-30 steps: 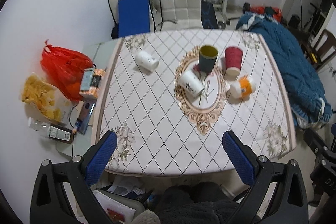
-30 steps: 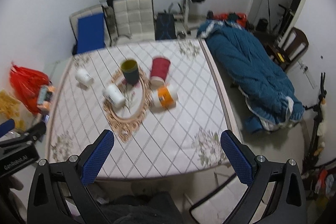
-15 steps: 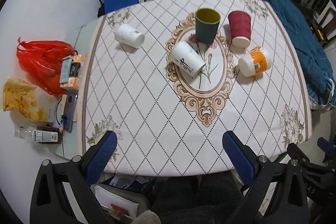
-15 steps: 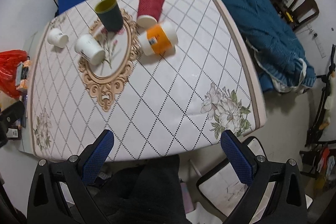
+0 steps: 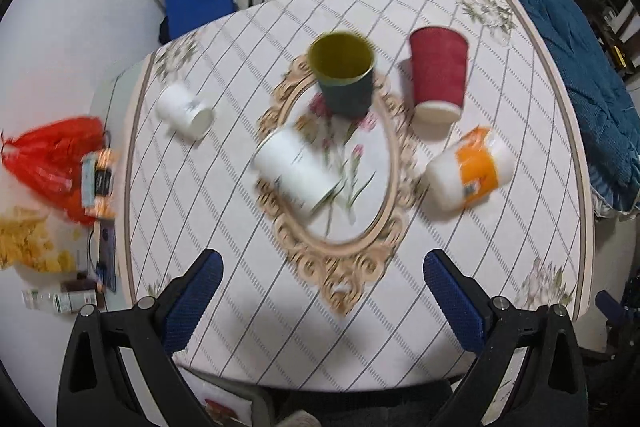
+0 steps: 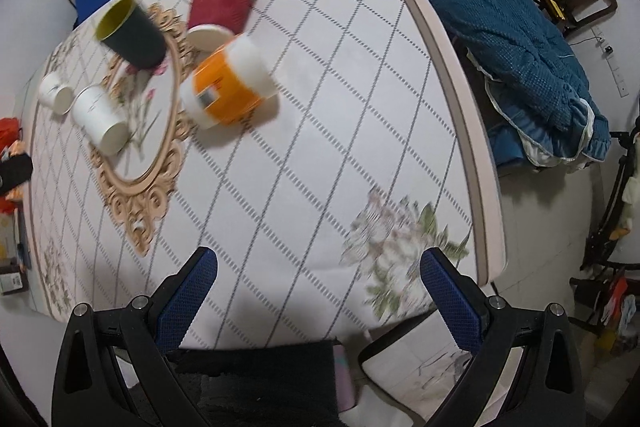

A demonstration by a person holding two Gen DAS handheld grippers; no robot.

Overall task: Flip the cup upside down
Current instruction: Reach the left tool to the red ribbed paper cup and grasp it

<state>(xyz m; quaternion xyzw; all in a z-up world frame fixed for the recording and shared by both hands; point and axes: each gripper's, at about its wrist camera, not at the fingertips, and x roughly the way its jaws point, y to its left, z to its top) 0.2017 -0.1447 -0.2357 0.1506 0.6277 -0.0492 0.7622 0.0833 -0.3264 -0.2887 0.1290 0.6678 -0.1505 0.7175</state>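
The tablecloth (image 5: 224, 211) was white with a grey diamond lattice, a beige border, faded floral corners and a tan scrolled oval medallion (image 5: 340, 187) enclosing pink flowers. On it were a dark teal cup (image 5: 344, 75) with a mustard-yellow interior, a ribbed red cup (image 5: 439, 75) with a white rim, a white cup (image 5: 294, 173) with dark lettering, a small white cup (image 5: 185, 111), and a white cup banded in orange (image 5: 472, 167). The gripper pads (image 5: 192, 301) were textured blue on black frames, and beside the table lay a teal quilted blanket (image 6: 520, 39).
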